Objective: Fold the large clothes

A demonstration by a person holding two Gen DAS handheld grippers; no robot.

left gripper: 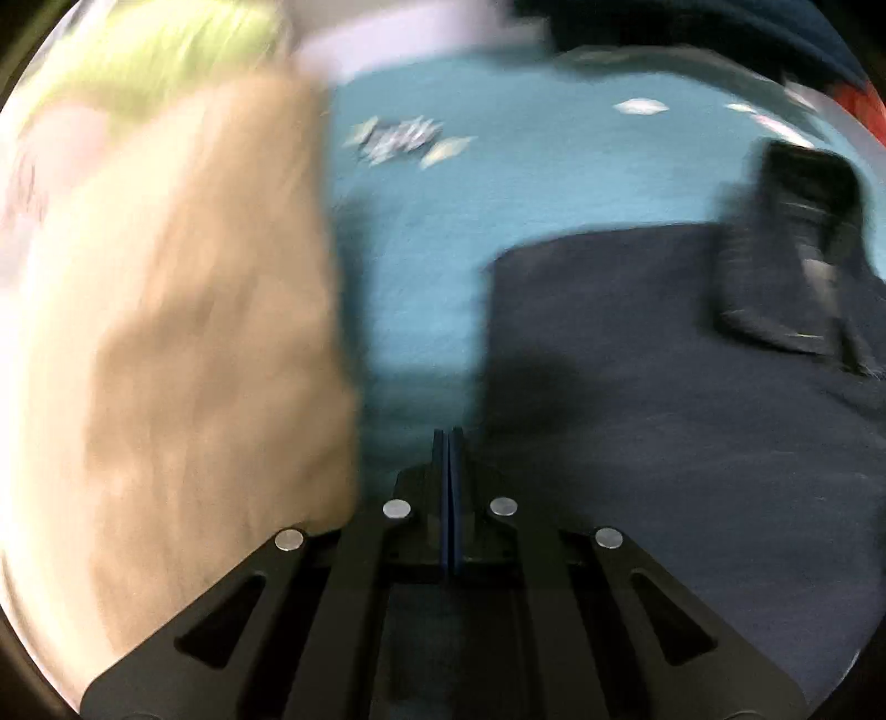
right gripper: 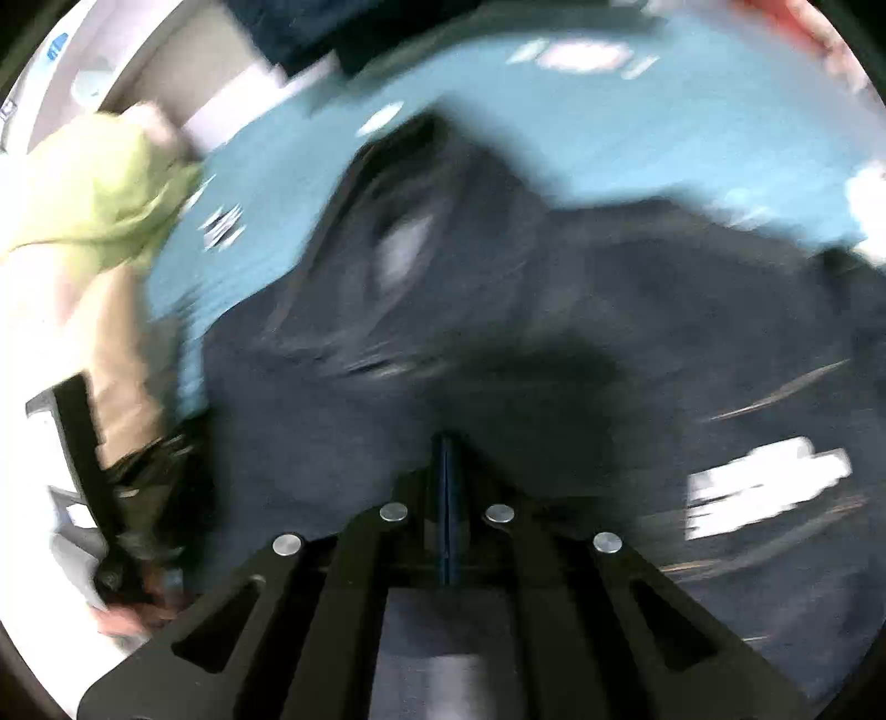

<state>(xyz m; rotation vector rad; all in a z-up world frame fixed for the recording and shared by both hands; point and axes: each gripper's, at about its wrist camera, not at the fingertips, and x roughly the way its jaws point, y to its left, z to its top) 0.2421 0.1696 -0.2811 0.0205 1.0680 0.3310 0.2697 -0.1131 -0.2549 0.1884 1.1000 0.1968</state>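
Left wrist view: left gripper (left gripper: 448, 435) jaws pressed together, nothing between them. Dark navy garment (left gripper: 664, 443) spread at 3 to 5 o'clock on teal cover (left gripper: 421, 221). Tan cloth (left gripper: 221, 332) at 9 o'clock, lime cloth (left gripper: 183, 50) at 11.

Right wrist view: right gripper (right gripper: 446, 440) jaws together, empty, over navy garment (right gripper: 498, 310). Only here: white print (right gripper: 764, 482) on garment at 3 to 4 o'clock. Heavy blur.

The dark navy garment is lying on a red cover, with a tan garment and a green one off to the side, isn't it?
Not quite: the cover under the dark navy garment is teal blue, not red, as the left wrist view shows. The rest holds: the tan garment lies off to the side, with the green one beyond it.
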